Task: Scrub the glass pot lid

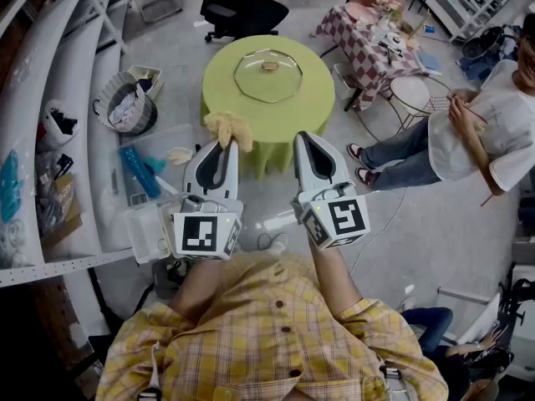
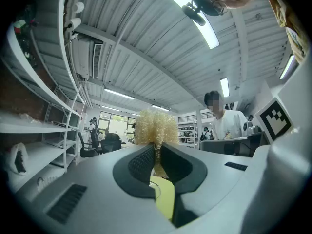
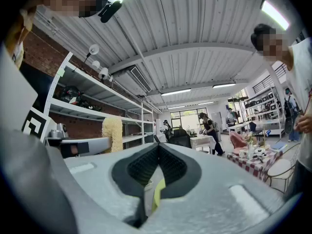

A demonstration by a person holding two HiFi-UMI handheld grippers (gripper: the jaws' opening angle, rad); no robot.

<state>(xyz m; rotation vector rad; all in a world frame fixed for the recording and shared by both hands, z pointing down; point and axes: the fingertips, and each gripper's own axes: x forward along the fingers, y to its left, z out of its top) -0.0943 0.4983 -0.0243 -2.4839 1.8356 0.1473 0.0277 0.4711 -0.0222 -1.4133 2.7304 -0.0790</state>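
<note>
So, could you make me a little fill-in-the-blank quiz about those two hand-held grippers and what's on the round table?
1. The glass pot lid lies on a round table covered in ____ cloth.
2. The left hand-held gripper is shut on a fluffy scrubber whose colour is ____.
3. The right hand-held gripper has its jaws together and holds ____.

Missing words: green; yellow; nothing.
</note>
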